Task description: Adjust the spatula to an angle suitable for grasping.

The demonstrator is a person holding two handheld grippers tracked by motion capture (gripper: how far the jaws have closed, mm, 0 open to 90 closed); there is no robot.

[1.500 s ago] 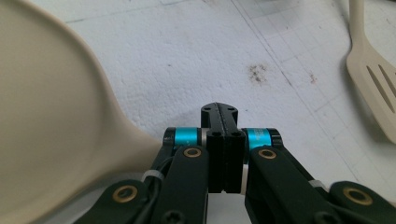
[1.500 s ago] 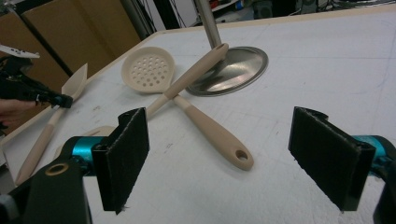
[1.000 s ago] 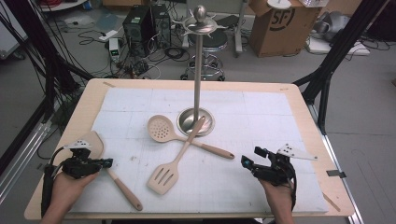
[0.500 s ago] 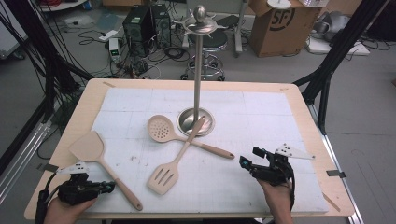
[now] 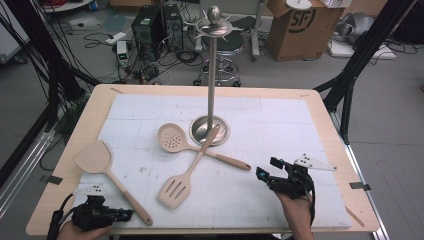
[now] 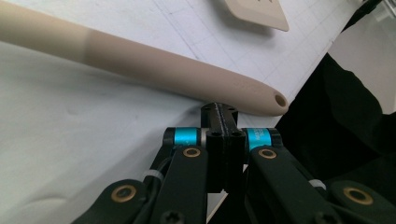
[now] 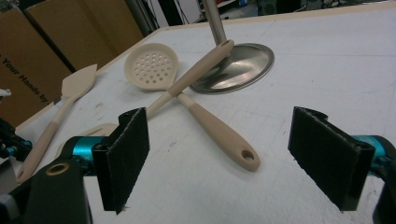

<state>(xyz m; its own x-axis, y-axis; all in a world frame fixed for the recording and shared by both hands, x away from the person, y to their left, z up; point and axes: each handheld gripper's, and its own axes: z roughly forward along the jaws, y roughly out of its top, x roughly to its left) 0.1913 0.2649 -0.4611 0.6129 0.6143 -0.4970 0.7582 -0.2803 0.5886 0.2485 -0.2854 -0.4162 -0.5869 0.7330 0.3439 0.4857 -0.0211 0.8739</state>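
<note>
High view first: the bench [image 5: 95, 112] carries a white mat, and the metal stand [image 5: 210, 100] rises just past its centre, round base on the mat. At the base, the skimmer [image 5: 173, 138] and the slotted turner [image 5: 176, 189] lie crossed, the turner's handle tip resting on the base rim, its head toward 7 o'clock. The skimmer's handle runs out toward 4 o'clock. Over at 9 o'clock lies the solid spatula [image 5: 95, 157], handle trailing toward 6. The left hand-held gripper [image 5: 122, 215] sits low at 7 o'clock, tips just beside that handle's end. The right hand-held gripper [image 5: 265, 170] hovers at 4 o'clock, near the skimmer's handle end, clear of it.

Left gripper view: jaws pressed together, nothing between them, and the spatula's handle end, hanging hole visible, lies right ahead of the tips; contact I cannot tell.

Right gripper view: pads wide apart, the skimmer's handle lying on the mat ahead between them, the stand's base beyond at 12.
</note>
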